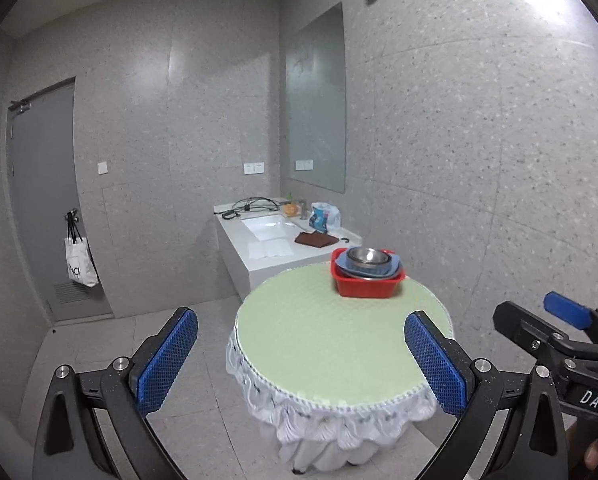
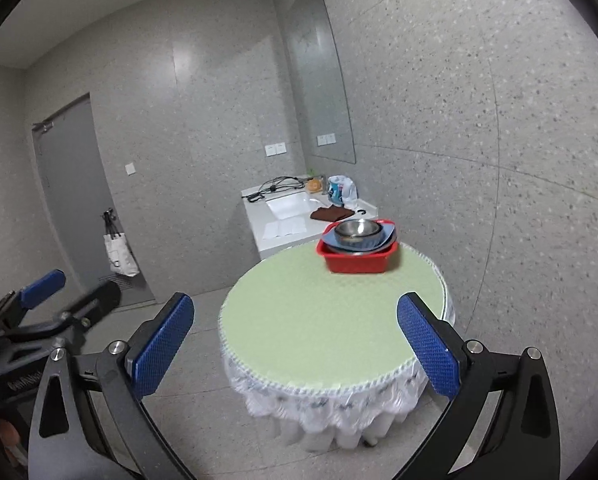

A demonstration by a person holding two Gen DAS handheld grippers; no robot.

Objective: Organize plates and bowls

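A red plastic basin (image 1: pixel 366 285) (image 2: pixel 358 262) stands at the far edge of a round table with a pale green top (image 1: pixel 331 332) (image 2: pixel 323 316). In it lies a blue plate (image 1: pixel 391 269) (image 2: pixel 383 240) with a steel bowl (image 1: pixel 367 257) (image 2: pixel 357 229) on top. My left gripper (image 1: pixel 301 356) is open and empty, well short of the basin, above the table's near side. My right gripper (image 2: pixel 295 350) is open and empty too, at a similar distance. Each gripper shows at the edge of the other's view.
A white frilled cloth (image 1: pixel 339 428) hangs around the table. Behind it is a white sink counter (image 1: pixel 271 240) with cables, a brown cloth (image 1: pixel 315 239) and a plastic bag (image 1: pixel 323 216). A grey door (image 1: pixel 43 200) with a hanging tote bag (image 1: pixel 80 262) is at left. Tiled walls stand close on the right.
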